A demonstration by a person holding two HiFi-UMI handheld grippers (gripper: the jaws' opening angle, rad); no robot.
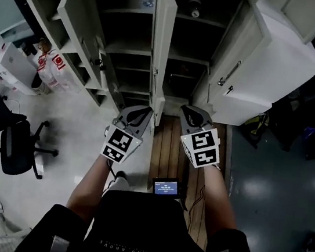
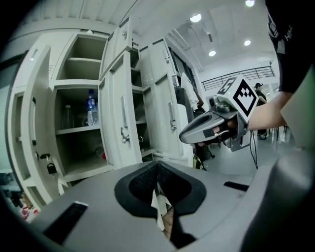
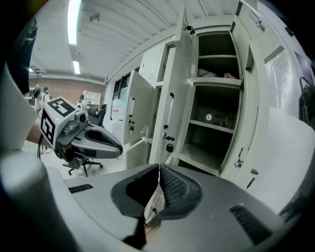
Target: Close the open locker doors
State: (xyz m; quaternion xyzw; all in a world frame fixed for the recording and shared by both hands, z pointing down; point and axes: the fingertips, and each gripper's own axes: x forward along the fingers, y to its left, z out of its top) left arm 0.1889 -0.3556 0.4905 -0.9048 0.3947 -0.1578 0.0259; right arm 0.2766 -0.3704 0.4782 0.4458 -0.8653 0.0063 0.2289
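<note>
At twelve o'clock in the head view, open locker doors [image 1: 159,46] stand just beyond the left gripper [image 1: 141,114] and right gripper [image 1: 189,114]. Left gripper view: its jaws meet on nothing, with a water bottle [image 2: 91,107] shelved at ten o'clock. Right gripper view: jaws likewise together, empty.

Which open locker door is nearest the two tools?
The middle door, seen edge-on: its lower corner ends between the left tool and right tool. The left door and right door swing wide to the sides.
</note>
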